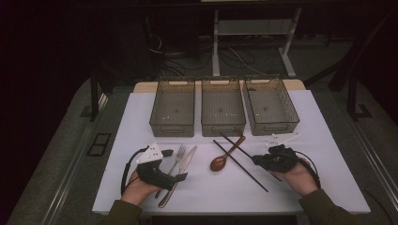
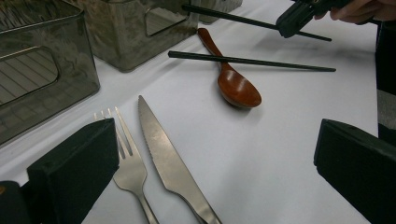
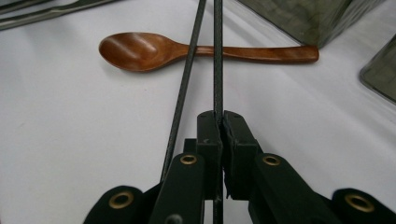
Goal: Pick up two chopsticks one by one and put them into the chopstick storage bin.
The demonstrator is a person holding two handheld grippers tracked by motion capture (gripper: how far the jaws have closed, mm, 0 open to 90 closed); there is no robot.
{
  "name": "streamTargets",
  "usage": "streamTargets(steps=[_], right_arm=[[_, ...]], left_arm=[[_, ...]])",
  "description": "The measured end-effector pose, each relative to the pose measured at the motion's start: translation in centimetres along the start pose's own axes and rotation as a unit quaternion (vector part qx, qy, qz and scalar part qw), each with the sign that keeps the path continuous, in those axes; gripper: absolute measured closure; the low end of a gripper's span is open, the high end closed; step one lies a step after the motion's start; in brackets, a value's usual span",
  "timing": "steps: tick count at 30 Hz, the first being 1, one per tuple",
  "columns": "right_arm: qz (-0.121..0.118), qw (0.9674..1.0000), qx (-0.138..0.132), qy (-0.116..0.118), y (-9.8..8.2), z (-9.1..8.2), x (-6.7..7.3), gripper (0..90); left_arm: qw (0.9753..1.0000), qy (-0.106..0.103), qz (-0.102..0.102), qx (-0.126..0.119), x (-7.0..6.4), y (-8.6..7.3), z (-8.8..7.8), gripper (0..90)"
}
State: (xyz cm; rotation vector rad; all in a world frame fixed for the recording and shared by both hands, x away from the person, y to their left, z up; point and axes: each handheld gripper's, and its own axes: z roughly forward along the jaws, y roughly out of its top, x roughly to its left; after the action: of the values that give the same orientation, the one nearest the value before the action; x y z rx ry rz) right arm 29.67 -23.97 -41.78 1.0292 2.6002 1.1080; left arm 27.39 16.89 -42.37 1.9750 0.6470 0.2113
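White-covered bench (image 1: 141,187) in a dim room is carrying three smoky bins (image 1: 223,112) along its far edge, at 12 o'clock from the person. The right gripper (image 3: 218,122) is clenching one black chopstick (image 3: 218,56) just right of the wooden spoon (image 3: 154,49), its twin (image 3: 187,74) lying loose across the spoon handle. Best lifting straight up, clearing both, before heading to a bin; left gripper (image 2: 210,158), jaws released, is idling over fork (image 2: 128,168) and knife (image 2: 168,163) at 8 o'clock.

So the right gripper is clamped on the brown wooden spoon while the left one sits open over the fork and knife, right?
Not quite. The right gripper is clamped on one thin black chopstick, not the brown wooden spoon, as the right gripper view shows. The left gripper is open over the fork and knife.
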Motion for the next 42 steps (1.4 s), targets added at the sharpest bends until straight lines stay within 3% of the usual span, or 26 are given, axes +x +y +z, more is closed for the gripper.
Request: streamTargets(steps=[16, 31, 42], right_arm=[[0.002, 0.9998, -0.017, 0.012, 0.8, -0.7, 0.2, 85.2], [-0.005, 0.9988, -0.043, 0.025, 3.6, -0.4, 0.4, 85.2], [-0.007, 0.9984, -0.046, 0.032, 5.4, 0.1, 0.6, 85.2]], left_arm=[[1.0, -0.001, -0.001, -0.002, 0.0, 0.0, 0.0, 0.0], [1.0, 0.001, 0.0, -0.002, -0.1, 0.0, 0.1, 0.0], [1.0, 0.003, -0.001, -0.001, -0.2, -0.1, 0.1, 0.0]])
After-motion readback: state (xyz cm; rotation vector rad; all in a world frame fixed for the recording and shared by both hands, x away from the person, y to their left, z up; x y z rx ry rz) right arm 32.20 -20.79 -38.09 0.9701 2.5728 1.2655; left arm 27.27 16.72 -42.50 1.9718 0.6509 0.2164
